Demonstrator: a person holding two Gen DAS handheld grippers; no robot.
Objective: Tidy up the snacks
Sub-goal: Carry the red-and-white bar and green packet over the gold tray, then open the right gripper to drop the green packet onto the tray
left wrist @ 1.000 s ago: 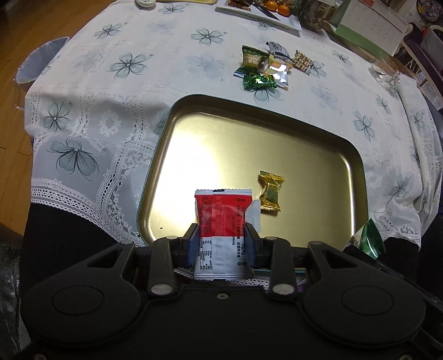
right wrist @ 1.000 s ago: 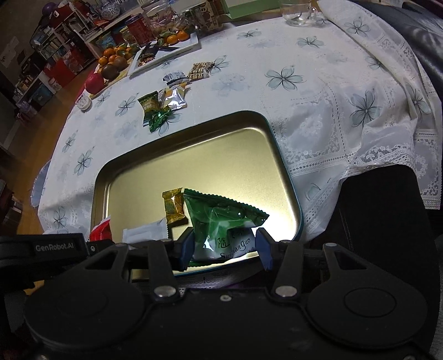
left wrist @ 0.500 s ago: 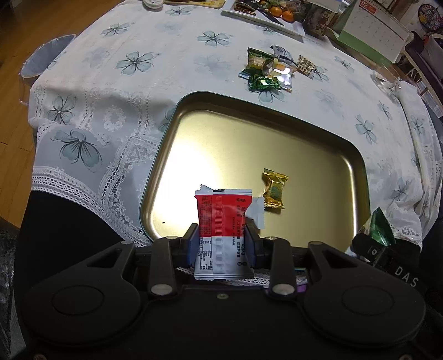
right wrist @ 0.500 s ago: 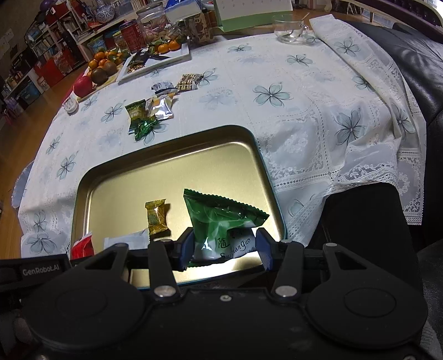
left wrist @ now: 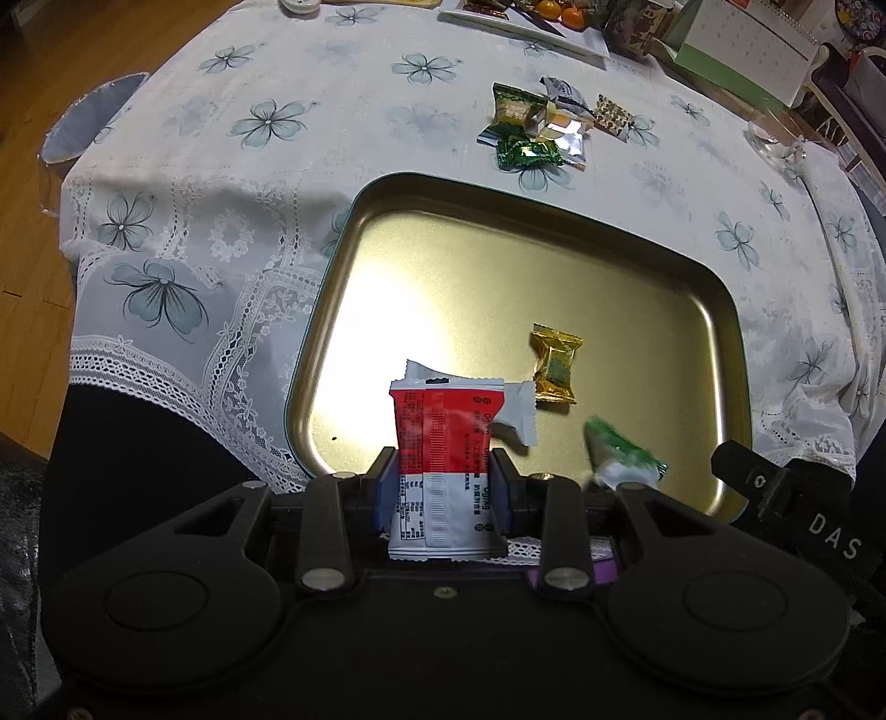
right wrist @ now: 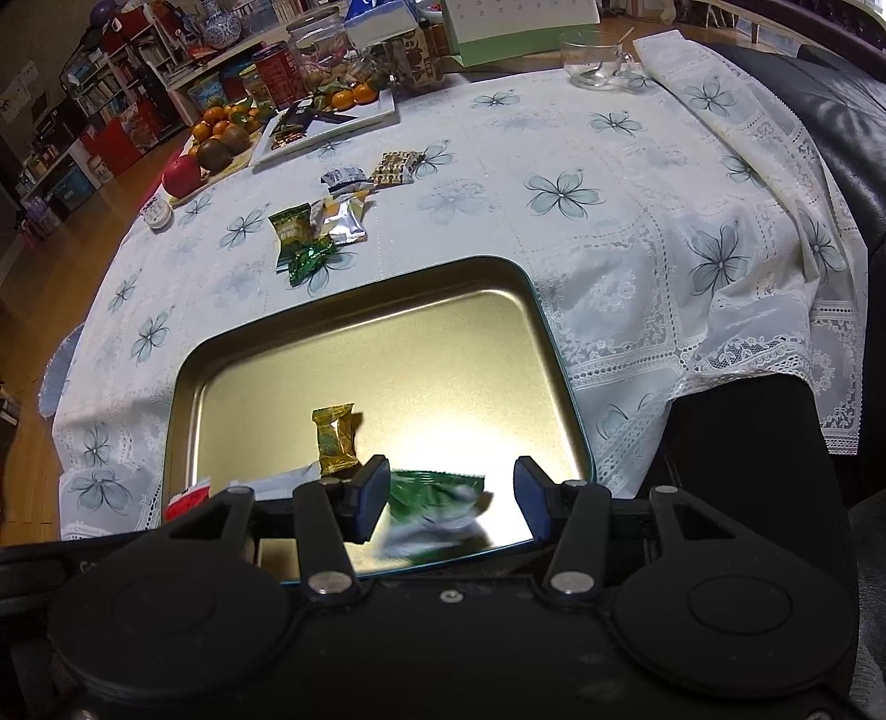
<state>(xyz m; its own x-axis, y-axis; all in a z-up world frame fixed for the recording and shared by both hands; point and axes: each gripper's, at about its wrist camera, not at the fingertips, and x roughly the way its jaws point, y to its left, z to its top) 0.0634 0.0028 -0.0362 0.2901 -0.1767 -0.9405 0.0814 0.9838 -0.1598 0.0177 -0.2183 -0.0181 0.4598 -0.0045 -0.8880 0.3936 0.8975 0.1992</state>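
My left gripper is shut on a red and white snack packet, held upright over the near edge of the gold tray. A gold candy and a white packet lie in the tray. My right gripper stands open above the tray's near right corner. The green packet shows blurred between and below its spread fingers, touching neither pad. The same green packet appears blurred over the tray floor in the left wrist view.
Several loose wrapped snacks lie on the flowered tablecloth beyond the tray. Farther back stand a white plate with oranges, fruit on a board, a glass cup and a desk calendar. A black sofa is at the right.
The right gripper's jaws have spread apart and the green packet has slipped out, falling toward the tray. The left gripper still grips the red and white packet in the same place.
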